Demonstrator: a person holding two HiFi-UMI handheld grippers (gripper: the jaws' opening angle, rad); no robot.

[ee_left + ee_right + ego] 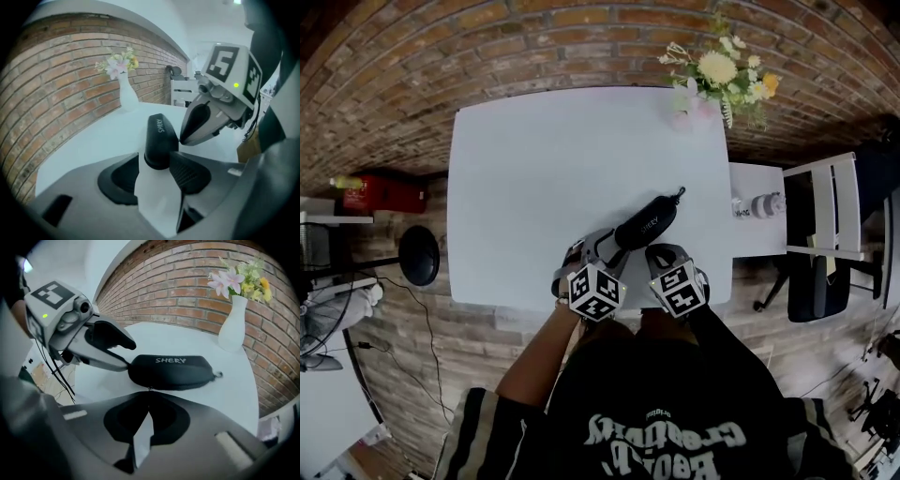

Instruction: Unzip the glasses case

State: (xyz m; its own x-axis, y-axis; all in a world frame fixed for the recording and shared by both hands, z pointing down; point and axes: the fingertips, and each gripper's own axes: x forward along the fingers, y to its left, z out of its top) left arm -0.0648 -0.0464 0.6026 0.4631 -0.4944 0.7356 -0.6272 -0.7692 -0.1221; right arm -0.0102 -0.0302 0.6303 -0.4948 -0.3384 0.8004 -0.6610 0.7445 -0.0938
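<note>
Ready to pull, but nothing braced
The left claw (156,164) stands spread around the near end of the glasses case (159,136), low centre on the table (534,169). The right claw (149,397) is pressed together on what looks like the zip pull (149,389). A tug now may drag the unclamped case, or the pull slips free.

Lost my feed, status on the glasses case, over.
Left gripper open round glasses case end. Right gripper shut on zipper pull. Case looks zipped, flat on table. Nothing blocking.
</note>
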